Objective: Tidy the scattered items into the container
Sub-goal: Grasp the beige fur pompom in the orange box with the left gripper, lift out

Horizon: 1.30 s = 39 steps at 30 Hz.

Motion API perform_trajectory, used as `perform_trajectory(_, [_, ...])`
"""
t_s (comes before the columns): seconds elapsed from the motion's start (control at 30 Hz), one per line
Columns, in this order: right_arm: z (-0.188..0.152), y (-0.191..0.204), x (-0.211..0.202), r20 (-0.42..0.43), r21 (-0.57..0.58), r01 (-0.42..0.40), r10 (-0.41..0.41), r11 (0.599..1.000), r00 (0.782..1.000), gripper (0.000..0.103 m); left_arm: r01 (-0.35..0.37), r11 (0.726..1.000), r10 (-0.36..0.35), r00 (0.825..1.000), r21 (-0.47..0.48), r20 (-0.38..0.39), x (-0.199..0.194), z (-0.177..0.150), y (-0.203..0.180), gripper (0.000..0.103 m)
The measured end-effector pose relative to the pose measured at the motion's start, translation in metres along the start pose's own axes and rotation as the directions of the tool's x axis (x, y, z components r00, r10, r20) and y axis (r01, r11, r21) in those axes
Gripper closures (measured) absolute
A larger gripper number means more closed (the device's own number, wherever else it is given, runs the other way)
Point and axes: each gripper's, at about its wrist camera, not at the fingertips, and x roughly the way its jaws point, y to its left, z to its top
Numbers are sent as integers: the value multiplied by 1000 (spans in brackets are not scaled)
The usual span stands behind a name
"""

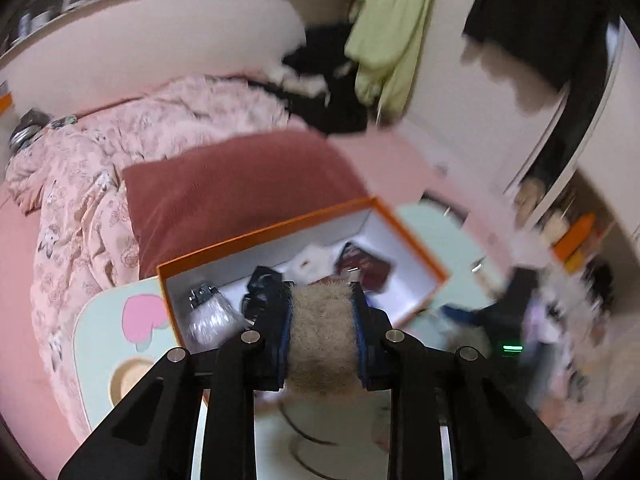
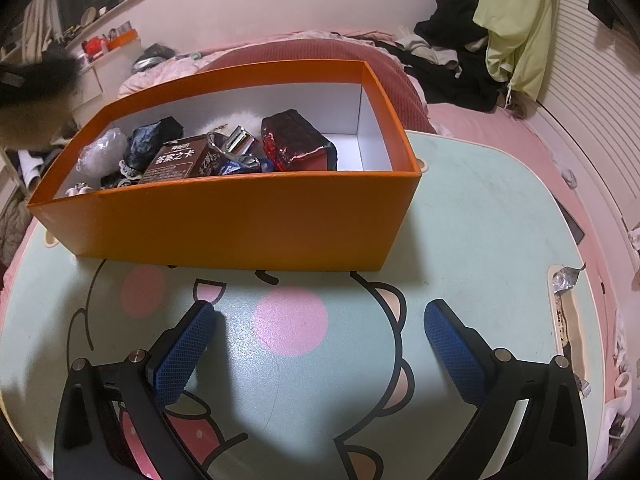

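left gripper (image 1: pixel 323 320) pinches a tan furry ball (image 1: pixel 322 340) between its blue pads (image 1: pixel 285 332), holding it above the near edge of the orange box (image 1: pixel 280 222), whose white inside lies just ahead of it. seen from that blurred view, the box holds a clear plastic bundle (image 1: pixel 208 316) with a metal clip, a black crumpled thing (image 1: pixel 260 284), a white fluffy piece (image 1: pixel 310 262) and a dark red pouch (image 1: pixel 366 270). right gripper (image 2: pixel 320 344) is spread wide and holds nothing, its blue pads (image 2: pixel 182 354) low over the pale green surface (image 2: pixel 480 216) with the cartoon print, on the near side of the box (image 2: pixel 224 216) and apart from it. from this side the box stands on the surface, and inside are the clear bundle (image 2: pixel 100 152) at the left end, a black crumpled bag (image 2: pixel 154 134), a brown card box (image 2: pixel 180 160) with white characters, a metal clip (image 2: pixel 238 142), a blue wrapper (image 2: pixel 236 166), the red sequinned pouch (image 2: pixel 292 144) and white fluff (image 2: pixel 224 122) behind them; the right end of the box floor is bare white. a foil wrapper (image 2: pixel 566 280) sits in the slot at the surface's right edge. behind the box are a dark pink pillow (image 2: pixel 304 50), a floral quilt (image 1: pixel 100 168) and a heap of dark clothes (image 2: pixel 456 60) on the bed, with a light green garment (image 2: pixel 516 20) hanging above.
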Motion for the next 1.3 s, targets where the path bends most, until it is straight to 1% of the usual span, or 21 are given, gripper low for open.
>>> perform_trajectory(0.03, [0,0,0,0,0,0,0,1000,1000,0,18,1000,-18,1000,-18,18,-9,-7,-5,77])
perform_trajectory(0.1, [0,-1,0,-1,-1,0,0,1000,1000,0,31,999,-30,1000,-37,7,-11,-23,-13,77])
perform_trajectory(0.2, [1,0,1,-1,-1,-1,1,1000,1000,0,34,999,-34,999,-32,-9,3,-58,-24,77])
perform_trajectory(0.3, [1,0,1,-1,-2,0,0,1000,1000,0,21,995,-24,999,-94,-35,25,-88,-20,75])
perform_trajectory(0.37, [1,0,1,-1,-2,0,0,1000,1000,0,-5,993,-1,999,-117,-50,33,-104,-18,65])
perform_trajectory(0.4, [1,0,1,-1,-2,0,0,1000,1000,0,-23,992,17,999,-122,-49,36,-109,-17,63])
perform_trajectory(0.5, [1,0,1,-1,-3,-1,1,1000,1000,0,-118,981,117,993,-157,-12,33,-123,-15,46])
perform_trajectory(0.53, [1,0,1,-1,-3,-2,2,1000,1000,0,-152,972,154,988,-177,-2,30,-126,-13,31])
perform_trajectory(0.57, [1,-1,0,0,-1,-3,3,1000,1000,0,-182,963,189,982,-200,13,26,-130,-11,25])
perform_trajectory(0.63, [1,-1,0,5,3,-9,9,1000,1000,0,-221,945,239,970,-243,47,19,-138,-5,21])
perform_trajectory(0.67, [1,-2,-2,14,8,-19,19,1000,1000,1,-232,937,251,967,-261,42,20,-141,0,17])
perform_trajectory(0.77, [-5,3,-19,59,-17,-32,33,999,998,13,-252,925,258,966,-284,-20,29,-144,10,17])
perform_trajectory(0.8, [-9,9,-28,69,-46,-49,52,998,996,16,-259,924,262,965,-282,-27,31,-144,11,17])
perform_trajectory(0.9, [-12,25,-55,88,-125,-158,169,980,982,24,-286,922,286,957,-260,-39,33,-143,8,17])
perform_trajectory(1.0, [14,38,-87,131,-157,-278,299,948,945,24,-298,922,295,954,-248,-50,38,-139,5,16])
perform_trajectory(1.07, [42,51,-96,137,-188,-303,330,934,934,24,-313,920,308,950,-235,-58,40,-141,1,16])
perform_trajectory(1.1, [59,60,-95,128,-210,-300,330,931,935,24,-321,920,315,947,-227,-62,40,-142,1,16])
perform_trajectory(1.17, [92,84,-82,94,-253,-268,300,929,949,24,-331,919,324,944,-216,-67,39,-144,2,16])
perform_trajectory(1.23, [117,109,-56,18,-292,-275,293,916,956,31,-330,919,324,944,-216,-66,39,-144,3,16])
perform_trajectory(1.27, [128,120,-39,-40,-289,-313,315,905,948,40,-329,919,323,944,-218,-66,39,-144,2,16])
perform_trajectory(1.3, [135,127,-25,-91,-272,-348,336,897,937,43,-328,919,322,945,-218,-65,39,-144,3,16])
